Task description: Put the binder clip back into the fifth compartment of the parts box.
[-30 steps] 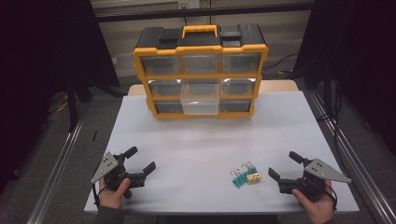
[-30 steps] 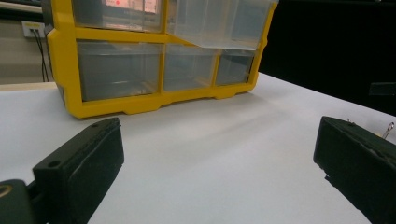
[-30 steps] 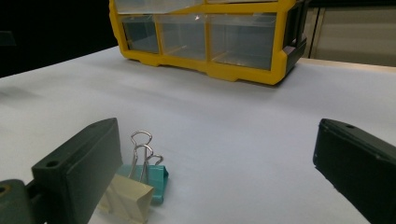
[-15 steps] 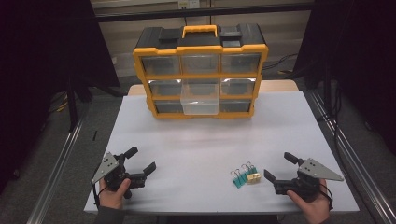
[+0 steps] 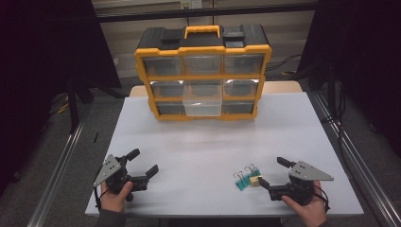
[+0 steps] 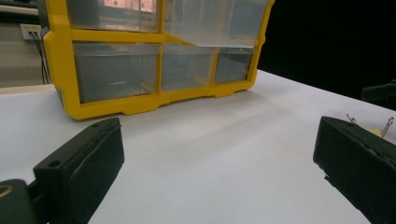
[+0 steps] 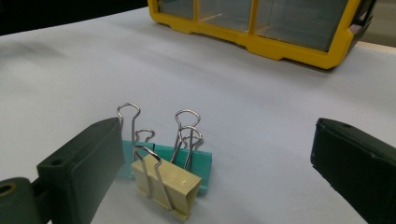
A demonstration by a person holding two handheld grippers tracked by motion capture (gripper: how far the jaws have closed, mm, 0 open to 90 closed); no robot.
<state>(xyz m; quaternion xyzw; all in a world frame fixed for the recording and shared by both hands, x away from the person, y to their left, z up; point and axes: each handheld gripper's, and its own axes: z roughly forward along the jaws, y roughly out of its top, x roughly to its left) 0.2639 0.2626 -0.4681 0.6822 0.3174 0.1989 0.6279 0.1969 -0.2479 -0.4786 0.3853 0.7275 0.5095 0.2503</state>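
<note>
My right gripper [image 5: 270,172] wide open, empty, jaws flanking binder clips [image 7: 164,170] on white worktop [image 5: 213,146]: one cream, teal ones behind. My left gripper [image 5: 142,162] wide open, empty. Far edge: yellow drawer organizer [image 5: 203,71], middle drawer [image 5: 202,103] pulled out.

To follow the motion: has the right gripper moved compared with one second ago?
Yes. The right gripper has moved left, closer to the binder clips.
</note>
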